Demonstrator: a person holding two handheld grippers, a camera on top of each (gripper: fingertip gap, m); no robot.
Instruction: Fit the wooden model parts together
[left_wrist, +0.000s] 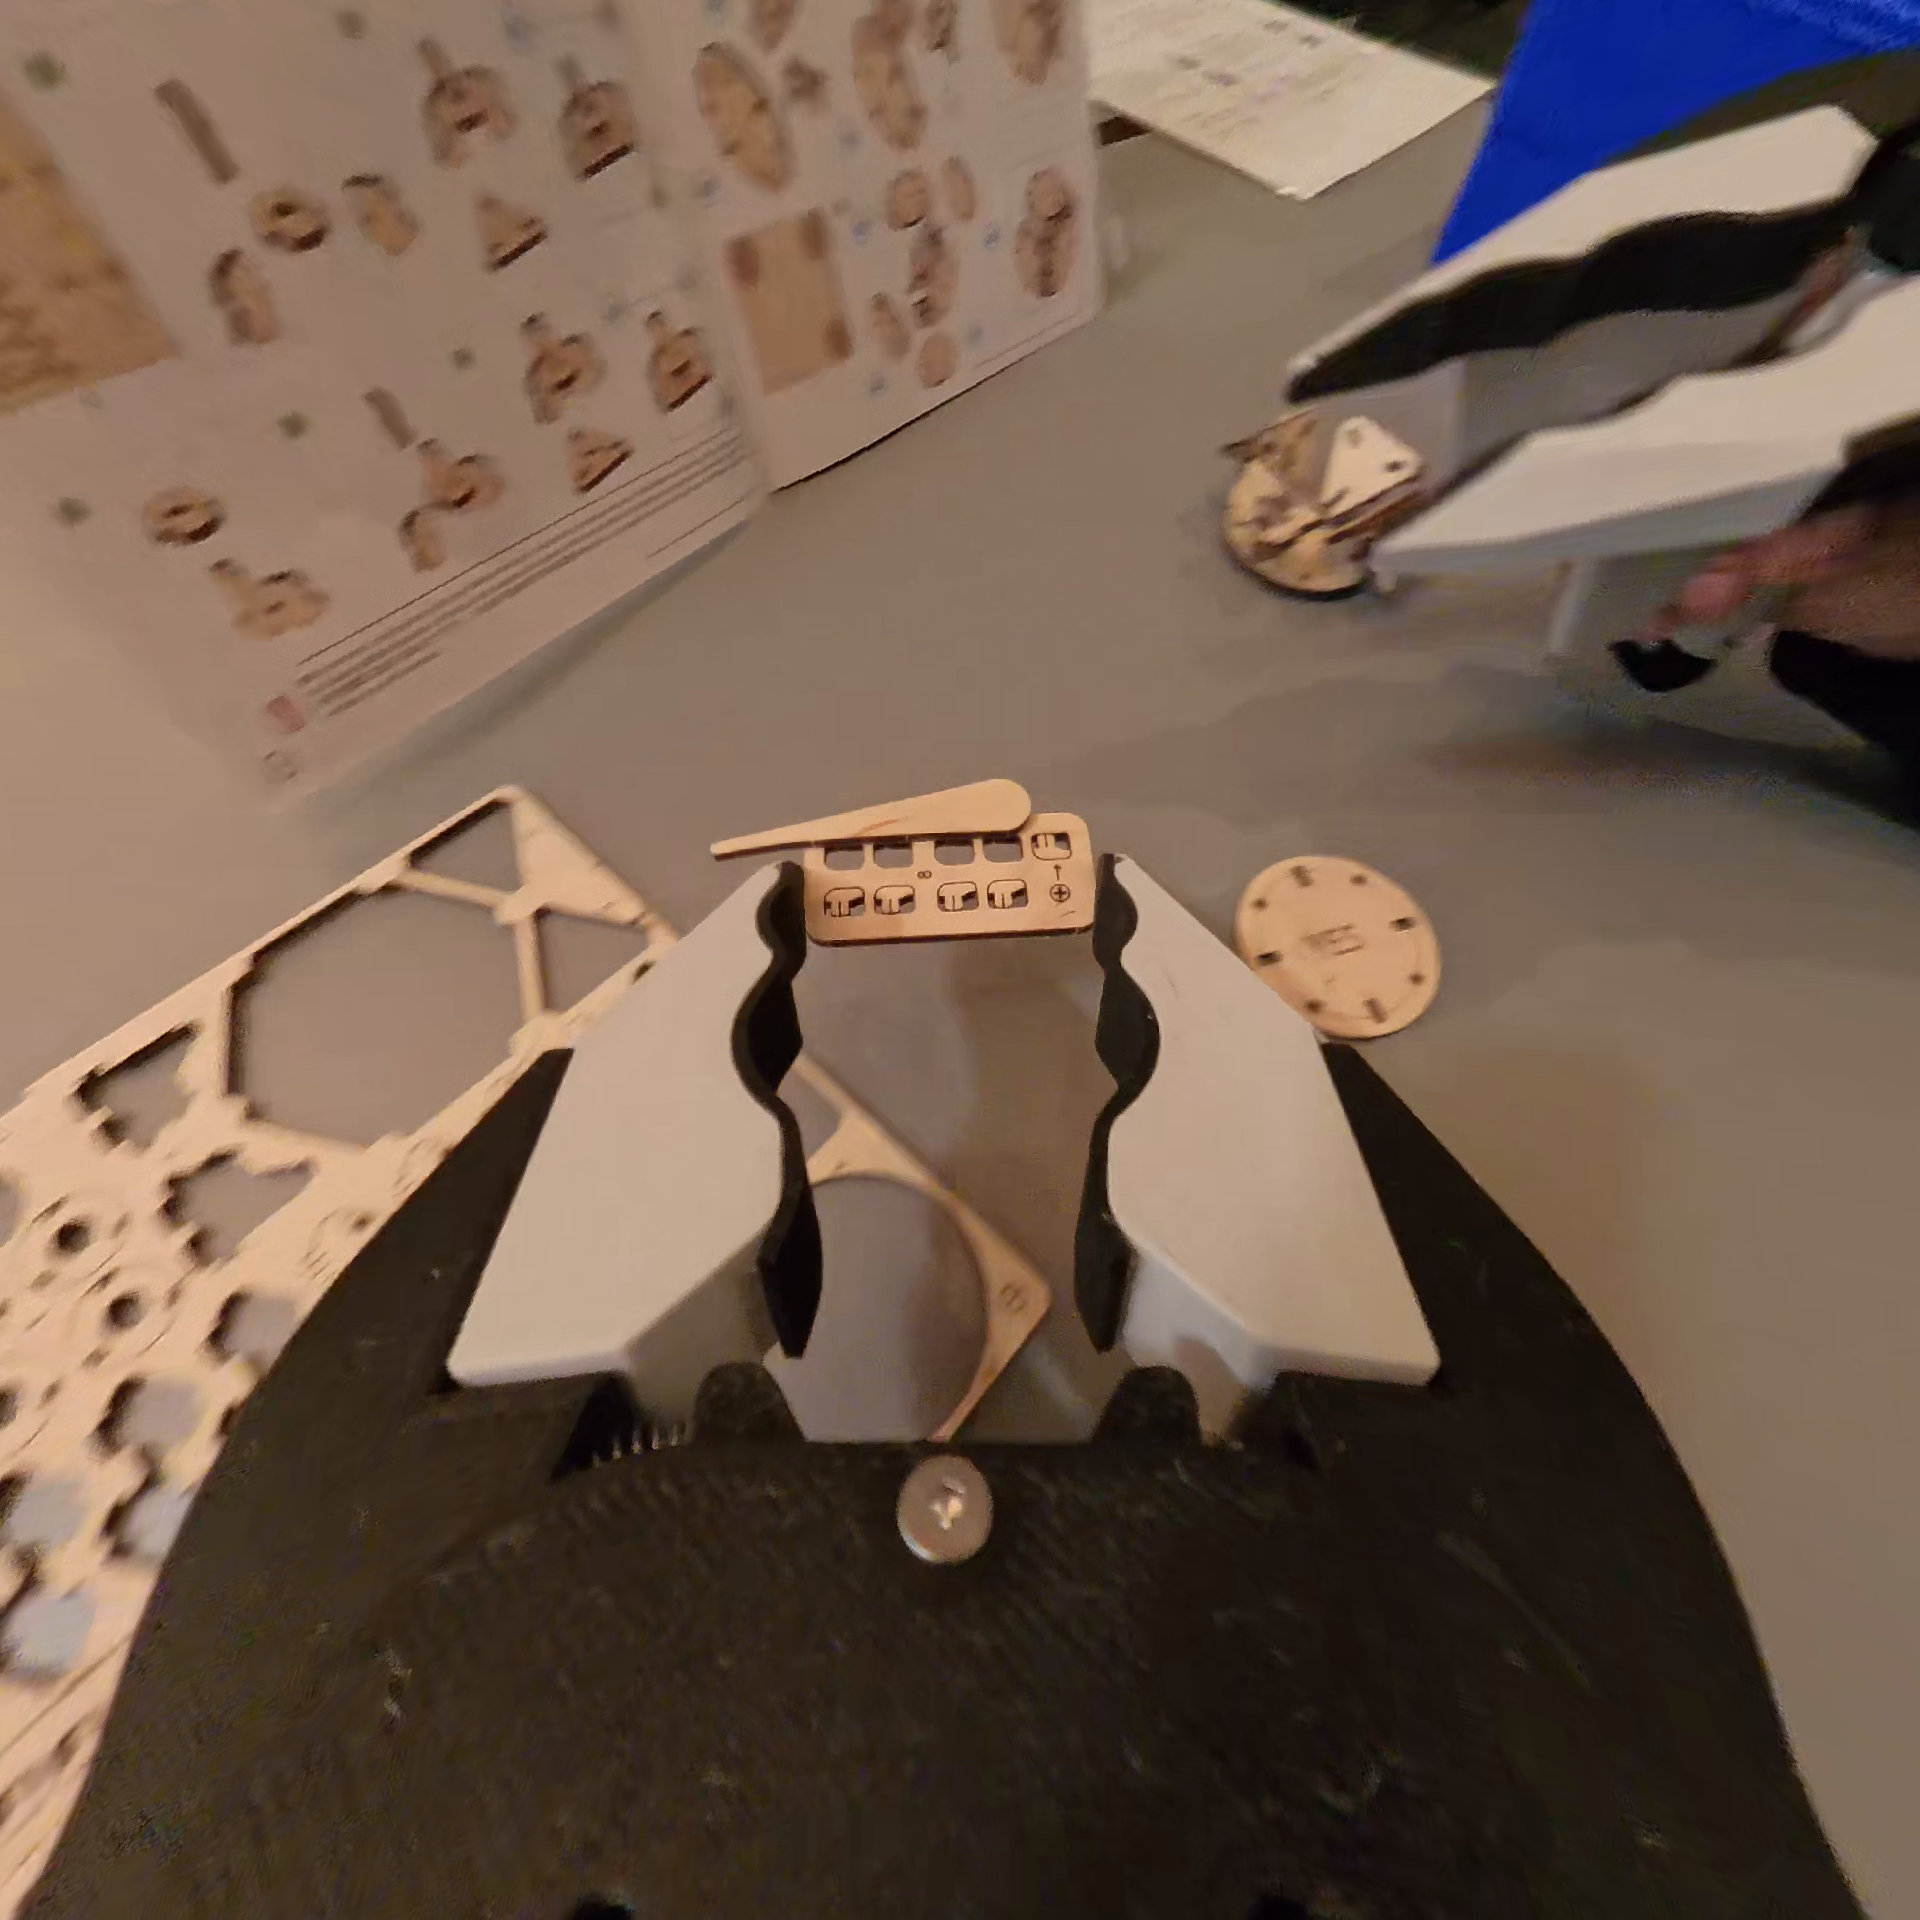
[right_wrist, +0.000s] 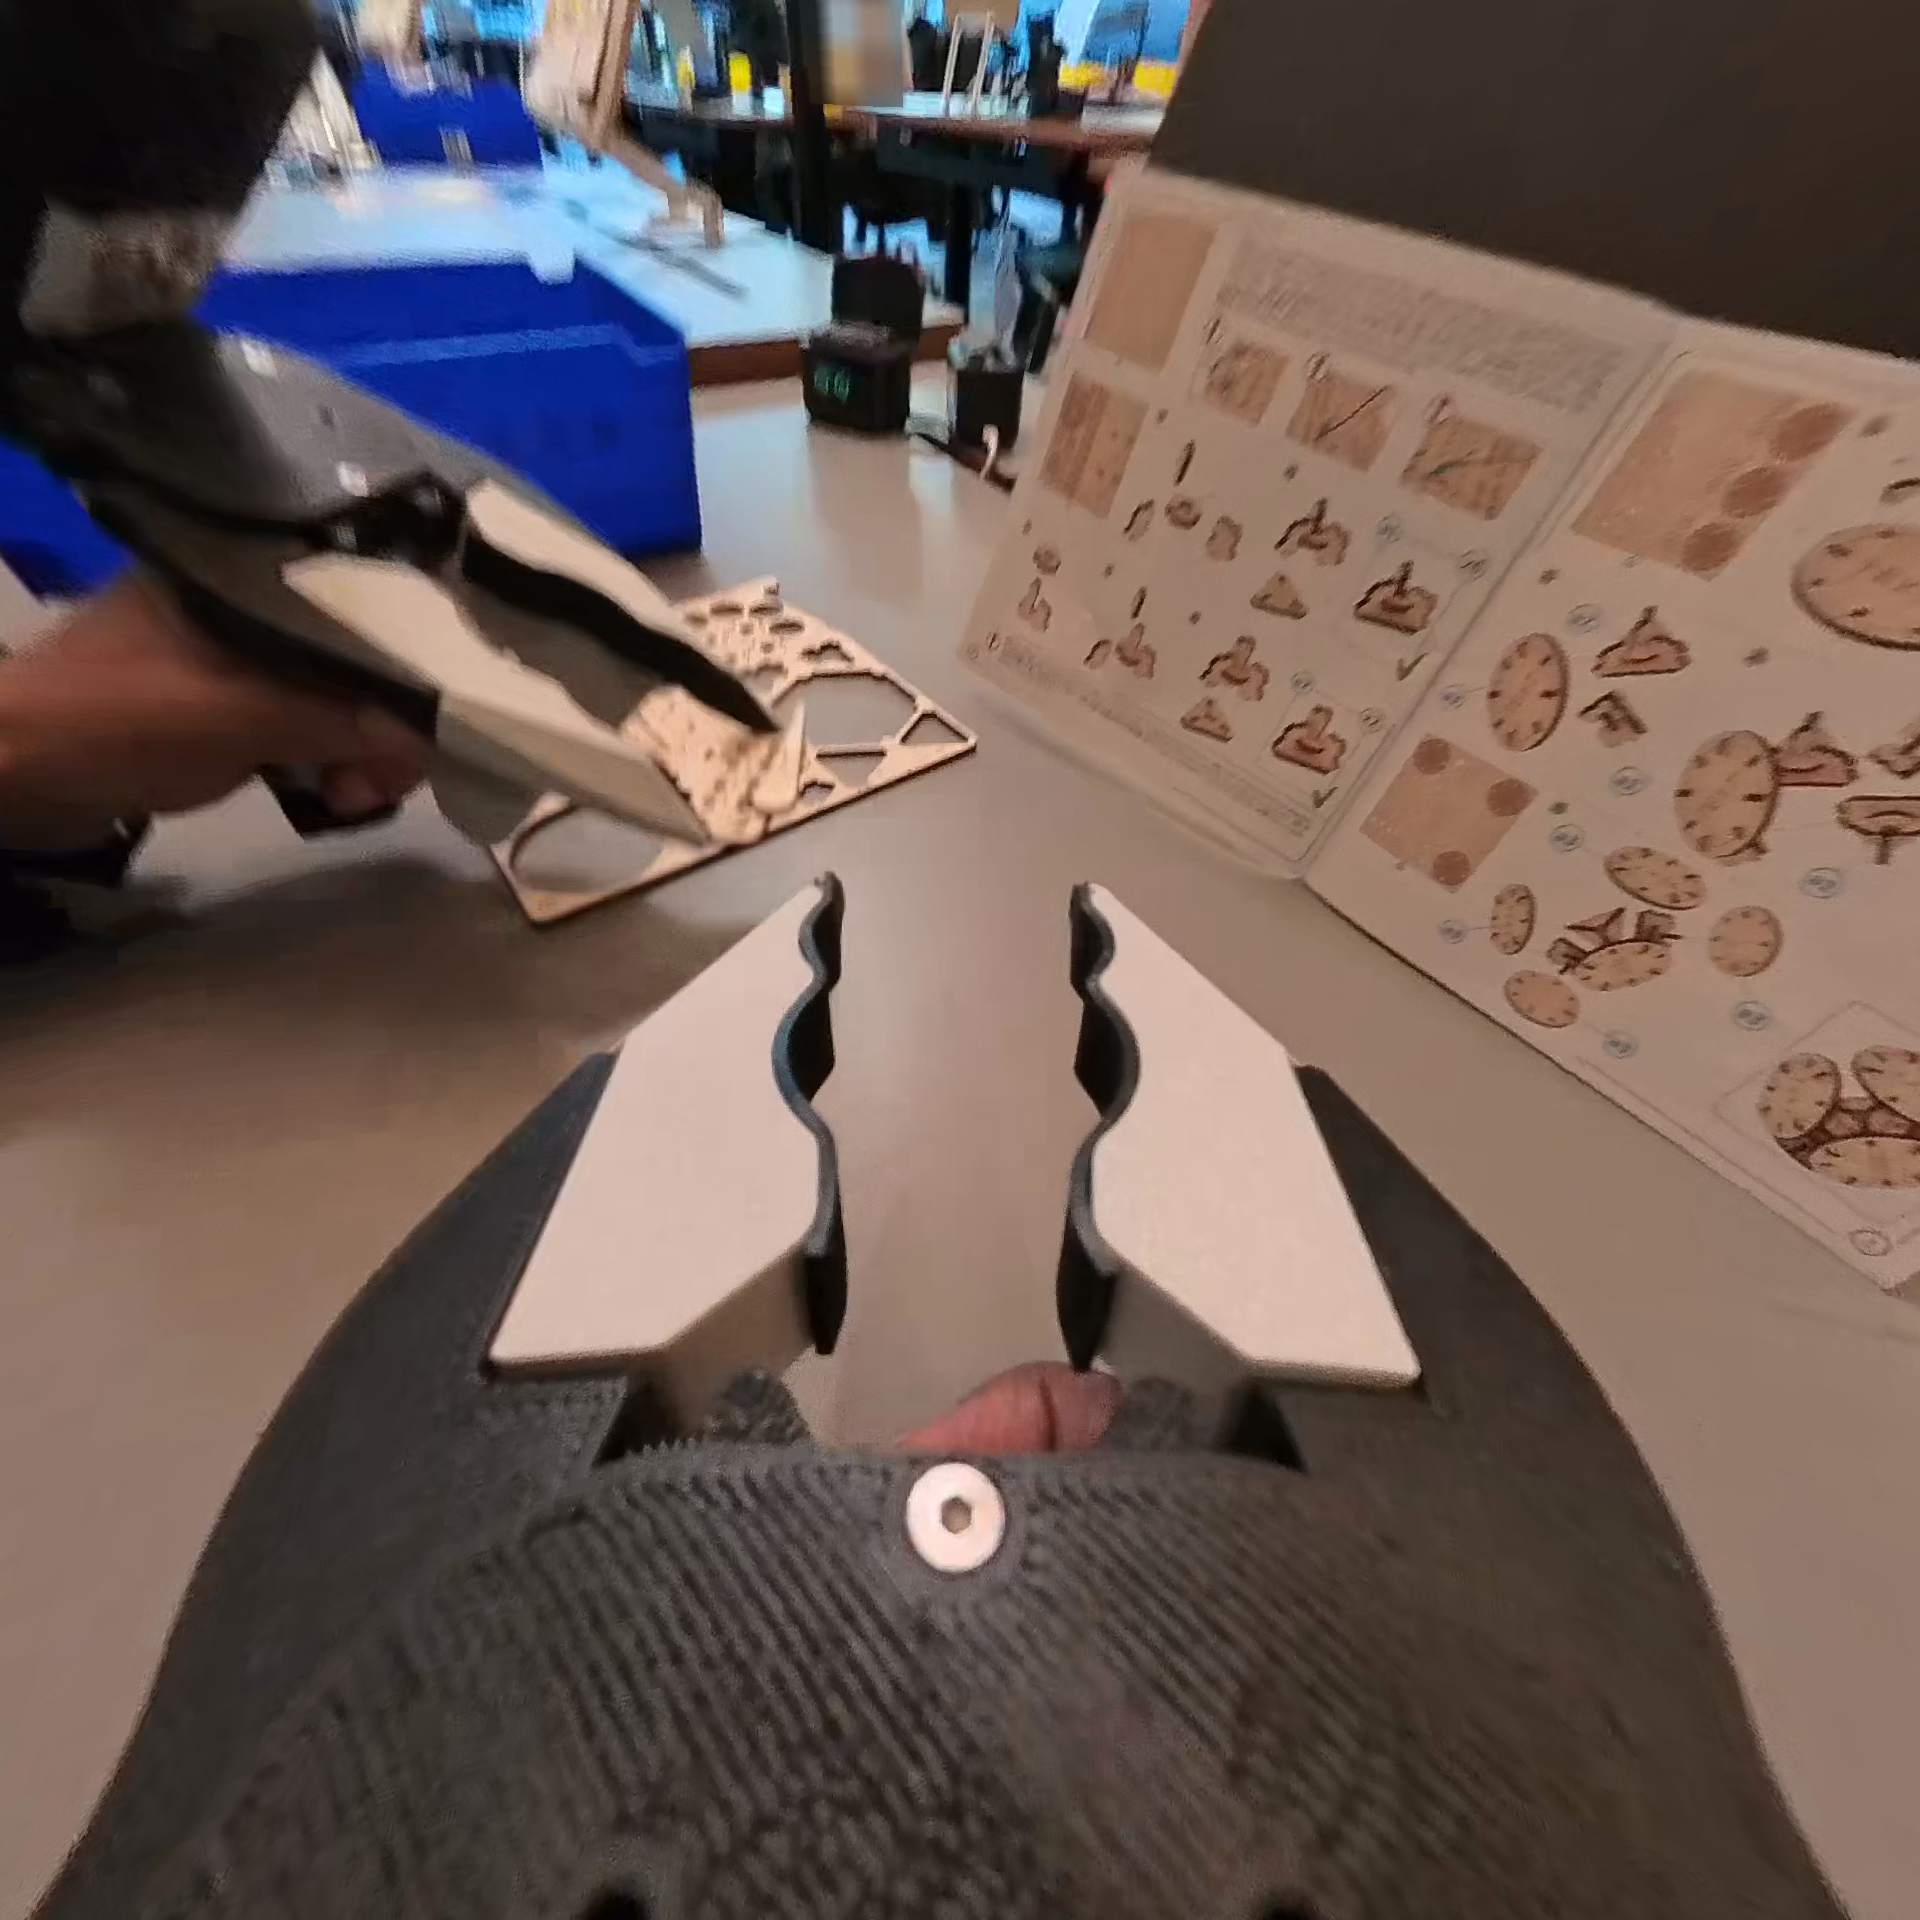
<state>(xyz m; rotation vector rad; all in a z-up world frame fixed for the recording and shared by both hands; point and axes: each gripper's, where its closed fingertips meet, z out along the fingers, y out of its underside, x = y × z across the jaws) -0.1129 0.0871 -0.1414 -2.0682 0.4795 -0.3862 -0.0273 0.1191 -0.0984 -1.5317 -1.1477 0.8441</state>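
**Left gripper clamps a slotted wooden plate; right gripper open over the bare tabletop**

The left gripper (left_wrist: 945, 894) holds a small rectangular wooden plate (left_wrist: 945, 902), pierced by two rows of little cut-outs, crosswise at its very tips. One black wavy pad meets each short end of the plate. A slim teardrop-shaped wooden sliver (left_wrist: 904, 819) lies along the plate's far edge. In the right wrist view the plate sits clear of the surface, above a large laser-cut wooden sheet (left_wrist: 312, 1039) with most of its parts punched out. That sheet lies flat under and to the left of this gripper. Just right of the tips a flat wooden disc (left_wrist: 1338, 945) with small slots around its rim rests on the grey tabletop (left_wrist: 1039, 644).

The right gripper (right_wrist: 954, 899) has its jaws apart with nothing between them, only the tabletop beyond. From the left wrist view its lower finger is near a small assembled wooden piece (left_wrist: 1304, 499), a round base bearing a triangular part; whether they touch cannot be told.

A folded instruction sheet (left_wrist: 416, 312) with pictured steps stands propped toward the far side of the tabletop. A blue bin (right_wrist: 520, 353) sits behind the left gripper.
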